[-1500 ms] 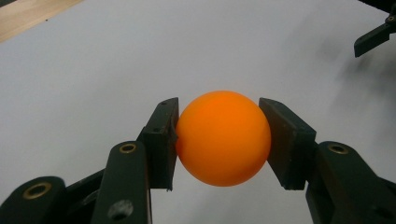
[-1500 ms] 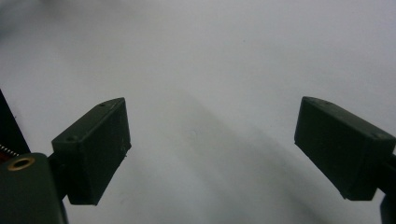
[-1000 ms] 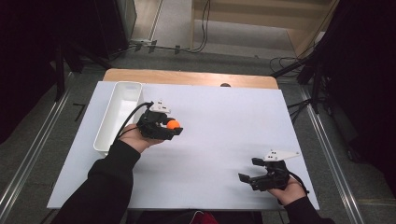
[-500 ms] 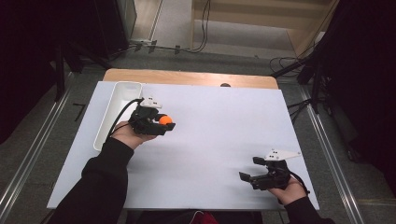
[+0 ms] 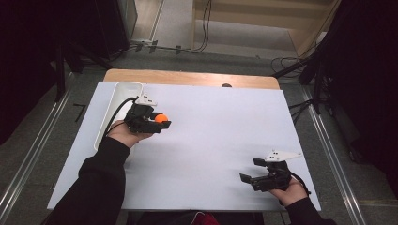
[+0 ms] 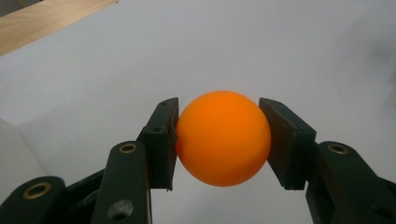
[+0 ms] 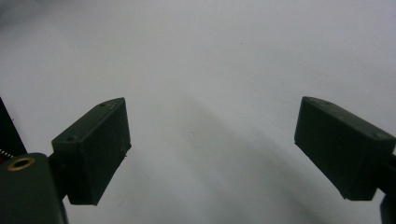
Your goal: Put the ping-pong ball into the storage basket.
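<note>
L gripper (image 5: 157,123): held above the table's left part, jaws pointing right, clamped on the orange ball (image 5: 161,118); L gripper view shows a pad (image 6: 161,140) pressed to each side of the ball (image 6: 223,138).
L arm: black sleeve (image 5: 96,187) comes in from bottom left, forearm angled up & slightly right; hand (image 5: 123,133) under the gripper body.
R gripper (image 5: 251,170): low, near the table's front right corner, jaws pointing left & spread wide w/ nothing between; R gripper view shows bare white sheet between the pads (image 7: 95,147).
R hand (image 5: 292,191): near front edge, wrist close to the table's right side.
Ball pos: off the surface, just right of the white tray (image 5: 123,89), not over it.
Tray: long, along the left edge, far-left corner area.
Open room: white sheet (image 5: 220,126) bare across centre & far right; grippers well apart.
Edges: wood strip (image 5: 187,78) at far edge; sheet ends just past R hand.
</note>
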A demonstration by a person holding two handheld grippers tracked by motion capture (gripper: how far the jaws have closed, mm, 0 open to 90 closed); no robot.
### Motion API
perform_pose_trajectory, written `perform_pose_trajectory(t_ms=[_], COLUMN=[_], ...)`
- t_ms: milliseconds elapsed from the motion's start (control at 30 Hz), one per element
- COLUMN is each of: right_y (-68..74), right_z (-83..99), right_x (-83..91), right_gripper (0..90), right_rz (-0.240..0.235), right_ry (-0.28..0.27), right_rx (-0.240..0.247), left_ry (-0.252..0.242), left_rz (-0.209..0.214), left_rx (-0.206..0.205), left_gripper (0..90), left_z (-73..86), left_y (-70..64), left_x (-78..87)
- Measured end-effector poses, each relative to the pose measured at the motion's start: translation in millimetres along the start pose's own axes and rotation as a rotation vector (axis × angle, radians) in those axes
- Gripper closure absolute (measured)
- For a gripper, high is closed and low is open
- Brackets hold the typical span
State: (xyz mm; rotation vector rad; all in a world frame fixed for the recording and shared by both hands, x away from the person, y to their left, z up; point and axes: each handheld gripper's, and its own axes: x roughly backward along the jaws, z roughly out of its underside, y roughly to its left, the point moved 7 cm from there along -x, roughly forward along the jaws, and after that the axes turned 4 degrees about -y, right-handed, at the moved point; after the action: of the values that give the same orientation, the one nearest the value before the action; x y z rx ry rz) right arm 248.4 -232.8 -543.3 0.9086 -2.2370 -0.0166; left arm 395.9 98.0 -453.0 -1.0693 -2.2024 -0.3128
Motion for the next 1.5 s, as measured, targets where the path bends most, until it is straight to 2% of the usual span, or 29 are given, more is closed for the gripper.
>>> perform_pose_trajectory(t_ms=[300, 567, 1100, 1500], right_y=[0.0, -0.2, 0.0, 0.4], right_z=[0.3, 0.2, 0.5, 0.7], right_x=[-0.1, -0.5, -0.6, -1.2], right_gripper=[9.3, 9.3, 9.3, 9.3], right_rz=[-0.003, -0.001, -0.002, -0.003], right_ry=[0.003, 0.000, 0.003, 0.007], right_rx=[0.004, 0.008, 0.012, 0.009], left_ry=[-0.002, -0.006, -0.033, -0.028], left_rz=[0.002, -0.024, -0.080, -0.112], left_rx=[0.018, 0.015, 0.049, 0.068], left_gripper=[50.0, 50.0, 50.0, 49.9], left_z=[1.1, -0.2, -1.1, 2.1], left_y=[5.4, 12.7, 30.4, 42.9], left_x=[2.4, 9.7, 24.6, 28.3])
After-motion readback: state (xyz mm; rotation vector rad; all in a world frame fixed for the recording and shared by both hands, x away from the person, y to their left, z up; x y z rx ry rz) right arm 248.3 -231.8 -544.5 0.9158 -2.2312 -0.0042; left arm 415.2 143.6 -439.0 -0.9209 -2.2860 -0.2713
